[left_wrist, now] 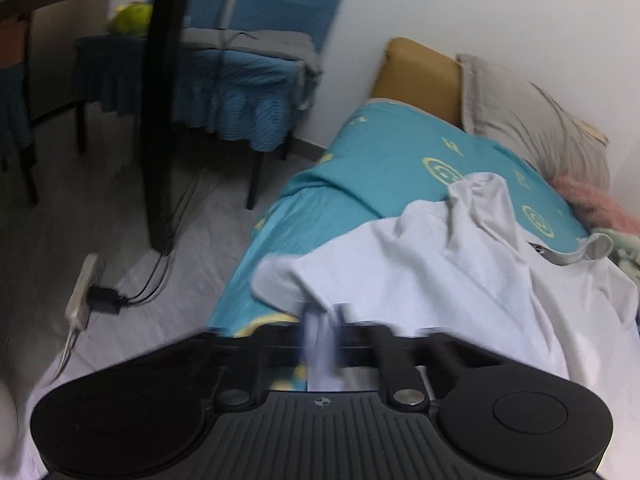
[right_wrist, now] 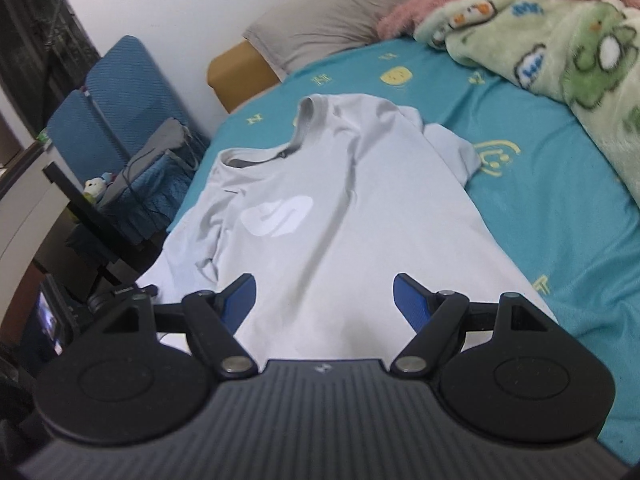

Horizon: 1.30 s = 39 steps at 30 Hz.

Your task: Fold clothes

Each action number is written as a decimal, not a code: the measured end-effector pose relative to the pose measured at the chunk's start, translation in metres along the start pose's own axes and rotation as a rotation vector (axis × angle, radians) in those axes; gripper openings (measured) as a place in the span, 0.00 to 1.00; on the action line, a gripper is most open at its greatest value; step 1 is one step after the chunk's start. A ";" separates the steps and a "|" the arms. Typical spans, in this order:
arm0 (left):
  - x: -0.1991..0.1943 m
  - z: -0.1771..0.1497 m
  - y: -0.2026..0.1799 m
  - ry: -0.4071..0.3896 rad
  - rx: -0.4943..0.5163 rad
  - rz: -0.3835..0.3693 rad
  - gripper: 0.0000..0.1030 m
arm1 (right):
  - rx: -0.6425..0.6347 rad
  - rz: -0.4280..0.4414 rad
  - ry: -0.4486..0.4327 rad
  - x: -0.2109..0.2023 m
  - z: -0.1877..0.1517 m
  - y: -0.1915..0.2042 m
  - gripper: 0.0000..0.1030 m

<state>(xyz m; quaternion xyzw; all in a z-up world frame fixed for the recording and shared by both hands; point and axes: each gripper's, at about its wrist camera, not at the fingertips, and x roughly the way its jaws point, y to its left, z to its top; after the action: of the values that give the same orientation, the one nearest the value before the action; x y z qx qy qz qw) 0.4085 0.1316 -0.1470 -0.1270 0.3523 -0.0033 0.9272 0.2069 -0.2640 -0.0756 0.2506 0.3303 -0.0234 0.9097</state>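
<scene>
A light grey T-shirt (right_wrist: 320, 208) with a white chest logo lies front up on the teal bed sheet (right_wrist: 540, 200), collar toward the pillow. My right gripper (right_wrist: 324, 292) is open, its blue pads apart just above the shirt's lower part. In the left wrist view the same T-shirt (left_wrist: 440, 272) is bunched and lifted at one edge. My left gripper (left_wrist: 322, 320) is shut on a fold of the T-shirt at its left side, near the bed's edge.
A grey pillow (right_wrist: 344, 12) and a tan headboard (right_wrist: 240, 76) stand at the bed's head. A green and pink blanket (right_wrist: 560, 48) lies on the right. Blue-covered chairs (left_wrist: 240, 92), a black table leg (left_wrist: 160, 120) and a power strip (left_wrist: 82, 292) are on the floor left of the bed.
</scene>
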 end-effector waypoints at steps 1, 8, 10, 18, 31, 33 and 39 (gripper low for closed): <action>-0.001 0.010 -0.004 -0.013 0.032 0.001 0.05 | 0.006 -0.001 0.003 0.000 -0.001 0.000 0.75; 0.003 0.104 -0.027 -0.155 0.224 0.226 0.04 | 0.032 -0.023 0.016 0.000 -0.006 -0.001 0.75; 0.019 0.125 -0.033 -0.199 0.280 0.406 0.04 | 0.034 -0.039 0.011 0.003 -0.005 -0.003 0.75; 0.051 0.089 -0.028 -0.071 0.264 0.436 0.55 | -0.002 -0.085 -0.008 0.012 -0.003 -0.003 0.75; -0.176 -0.073 -0.003 0.353 0.092 -0.001 0.61 | -0.045 -0.056 -0.066 -0.015 -0.001 0.001 0.75; -0.194 -0.093 -0.005 0.411 0.077 0.003 0.64 | -0.053 -0.055 -0.079 -0.023 -0.001 0.002 0.75; -0.212 -0.129 -0.004 0.515 0.090 0.096 0.39 | -0.112 -0.077 -0.120 -0.047 -0.007 0.007 0.75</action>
<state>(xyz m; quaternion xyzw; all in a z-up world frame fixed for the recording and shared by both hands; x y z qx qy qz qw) 0.1652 0.1180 -0.1002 -0.0636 0.5819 -0.0072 0.8108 0.1682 -0.2604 -0.0482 0.1844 0.2852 -0.0550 0.9390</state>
